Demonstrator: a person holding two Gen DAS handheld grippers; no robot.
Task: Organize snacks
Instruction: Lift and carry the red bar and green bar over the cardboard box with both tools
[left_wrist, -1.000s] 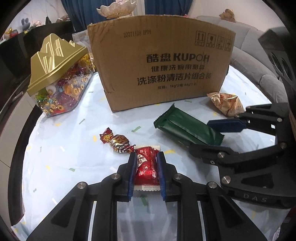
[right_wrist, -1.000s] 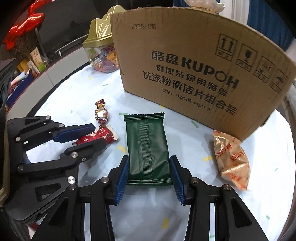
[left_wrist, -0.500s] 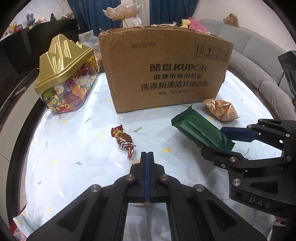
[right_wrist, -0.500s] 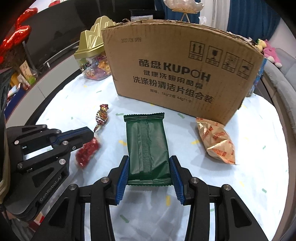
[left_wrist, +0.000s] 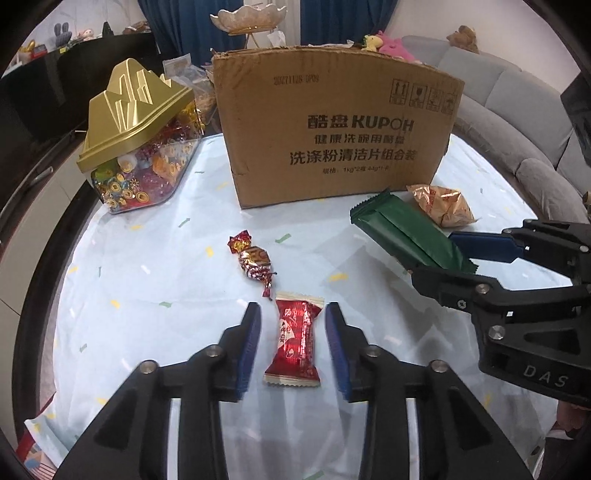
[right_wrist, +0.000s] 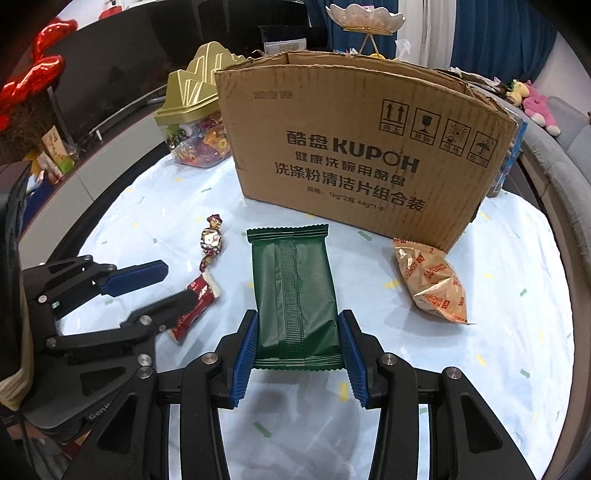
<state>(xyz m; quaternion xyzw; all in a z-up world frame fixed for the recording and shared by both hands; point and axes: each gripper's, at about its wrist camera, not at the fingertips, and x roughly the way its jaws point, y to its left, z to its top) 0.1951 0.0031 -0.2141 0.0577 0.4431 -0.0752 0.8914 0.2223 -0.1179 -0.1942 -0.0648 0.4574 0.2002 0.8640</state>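
A red snack packet lies flat on the pale tablecloth between the fingers of my left gripper. Its jaws are opening and the blue pads stand clear of the packet on both sides. My right gripper is shut on the near end of a dark green snack packet, which sticks out forward toward the cardboard box. In the left wrist view the right gripper holds the green packet to the right of the box.
A twisted red-and-gold candy lies just beyond the red packet. A golden crinkled packet sits by the box's right corner. A clear candy jar with a gold lid stands at the left. A grey sofa curves behind the round table.
The left gripper let the red packet slip out, shut with nothing between the pads, and now stands parted around it on the cloth. The right gripper kept its hold on the green packet.
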